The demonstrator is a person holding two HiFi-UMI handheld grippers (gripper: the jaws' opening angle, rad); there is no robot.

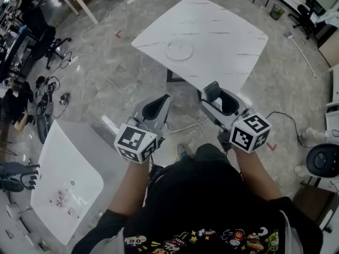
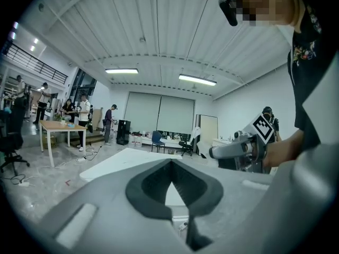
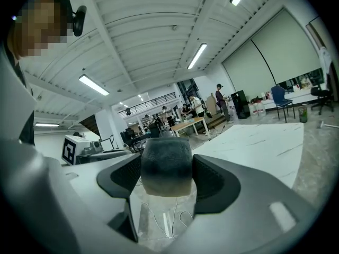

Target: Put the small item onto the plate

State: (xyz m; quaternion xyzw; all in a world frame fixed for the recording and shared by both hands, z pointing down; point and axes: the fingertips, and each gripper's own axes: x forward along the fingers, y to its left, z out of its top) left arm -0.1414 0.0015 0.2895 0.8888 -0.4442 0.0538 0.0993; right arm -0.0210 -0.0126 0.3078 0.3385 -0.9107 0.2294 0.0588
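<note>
The small item [image 3: 165,165], a rounded grey lump whose kind is hard to tell, sits pinched between the jaws of the right gripper [image 1: 213,94]. In the head view the jaws hide most of it. The left gripper [image 2: 170,165] has its jaw tips closed together on nothing. The plate [image 1: 179,51] lies well ahead on the white table [image 1: 228,30], faint against the marble top.

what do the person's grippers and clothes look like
Both the left gripper and right gripper are grey plastic with dark padded insides, each carrying a white cube of black square markers. The person wears a black top with colourful cartoon prints.
</note>
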